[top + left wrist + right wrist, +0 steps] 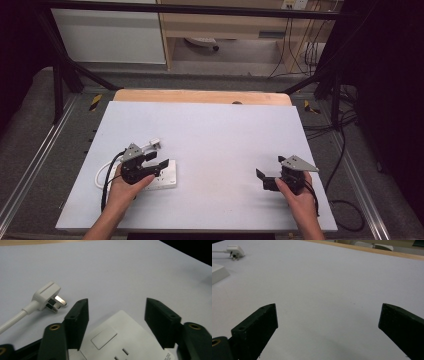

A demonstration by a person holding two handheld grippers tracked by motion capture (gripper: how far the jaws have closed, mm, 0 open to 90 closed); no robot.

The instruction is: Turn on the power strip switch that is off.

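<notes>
A white socket block (168,178) lies on the pale board at the left. In the left gripper view the socket block (117,340) sits low between the two black jaws, which stand apart on either side of it. My left gripper (158,164) (117,315) is open over it. A white three-pin plug (154,144) (48,296) lies loose on the board just beyond, and its white cable (101,172) loops back by the left hand. My right gripper (269,171) (327,322) hovers open at the right over bare board, with nothing between its fingers.
The pale board (210,130) rests on a wooden table whose edge (200,96) shows at the back. Black frame legs and floor cables (345,150) flank the table. The socket block's corner (218,273) and the plug (235,251) show far left in the right gripper view.
</notes>
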